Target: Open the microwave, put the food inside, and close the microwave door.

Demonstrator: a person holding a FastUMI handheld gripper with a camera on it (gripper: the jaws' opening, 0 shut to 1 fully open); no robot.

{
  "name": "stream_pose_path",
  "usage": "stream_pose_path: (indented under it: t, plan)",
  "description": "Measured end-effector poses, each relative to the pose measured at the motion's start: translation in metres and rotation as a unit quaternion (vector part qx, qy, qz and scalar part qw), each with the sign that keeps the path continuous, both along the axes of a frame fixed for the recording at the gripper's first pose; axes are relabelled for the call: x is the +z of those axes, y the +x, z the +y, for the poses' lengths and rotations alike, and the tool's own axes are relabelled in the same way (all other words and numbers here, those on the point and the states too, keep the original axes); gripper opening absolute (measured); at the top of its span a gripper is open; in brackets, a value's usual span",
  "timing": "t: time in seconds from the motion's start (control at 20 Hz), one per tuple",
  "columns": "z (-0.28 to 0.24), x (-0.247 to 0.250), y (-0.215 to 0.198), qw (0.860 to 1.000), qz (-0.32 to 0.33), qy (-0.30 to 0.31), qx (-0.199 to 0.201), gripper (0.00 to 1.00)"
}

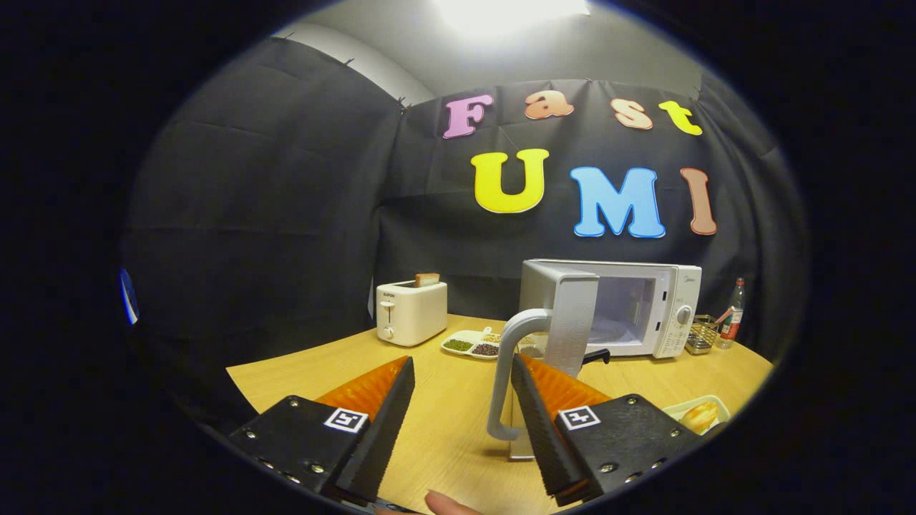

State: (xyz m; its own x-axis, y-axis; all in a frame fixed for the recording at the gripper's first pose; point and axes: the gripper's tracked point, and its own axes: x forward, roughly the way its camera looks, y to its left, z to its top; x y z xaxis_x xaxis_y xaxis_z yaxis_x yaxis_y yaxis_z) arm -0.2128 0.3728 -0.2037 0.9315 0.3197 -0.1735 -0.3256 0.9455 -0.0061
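At 1 o'clock ahead, the white microwave's door (565, 315) hangs open; we hold the gripper (458, 400) wide, empty. Bread tray (698, 413) at 4 o'clock; swinging right could clip the door handle (509, 372).

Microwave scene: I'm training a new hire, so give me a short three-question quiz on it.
1. True or false: the microwave door is open.
2. What sits in the toaster? A) bread B) a cup C) nothing
3. The door handle lies between the open tool's ____.

Key: 1 true. 2 A, bread. 3 fingers; the handle runs close beside the right finger, and contact cannot be told.
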Motion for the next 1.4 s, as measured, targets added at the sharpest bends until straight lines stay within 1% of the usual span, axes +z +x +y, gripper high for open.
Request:
stream_pose_path:
  t: [0.15,0.2,0.35,0.45,0.6,0.7,0.85,0.95,1.1,1.25,1.4]
  plan:
    - [-0.004,0.011,-0.014,0.998,-0.006,0.013,0.055,0.89]
    - [-0.007,0.01,-0.017,0.997,-0.002,0.013,0.072,0.94]
    - [-0.03,0.013,-0.027,0.993,0.012,0.036,0.109,0.94]
    - [-0.054,0.016,-0.025,0.992,0.018,0.051,0.112,0.94]
    - [-0.093,0.016,-0.018,0.993,0.022,0.057,0.099,0.94]
    - [-0.122,0.017,-0.012,0.995,0.015,0.057,0.083,0.94]
    - [-0.179,0.009,-0.001,0.998,0.017,0.051,0.031,0.94]
    - [-0.211,-0.009,0.001,0.998,0.038,0.045,0.01,0.94]
    - [-0.276,-0.051,0.001,0.995,0.086,0.002,-0.052,0.94]
    - [-0.307,-0.085,-0.007,0.988,0.132,-0.018,-0.074,0.97]
    - [-0.331,-0.106,-0.011,0.984,0.148,-0.035,-0.096,0.97]
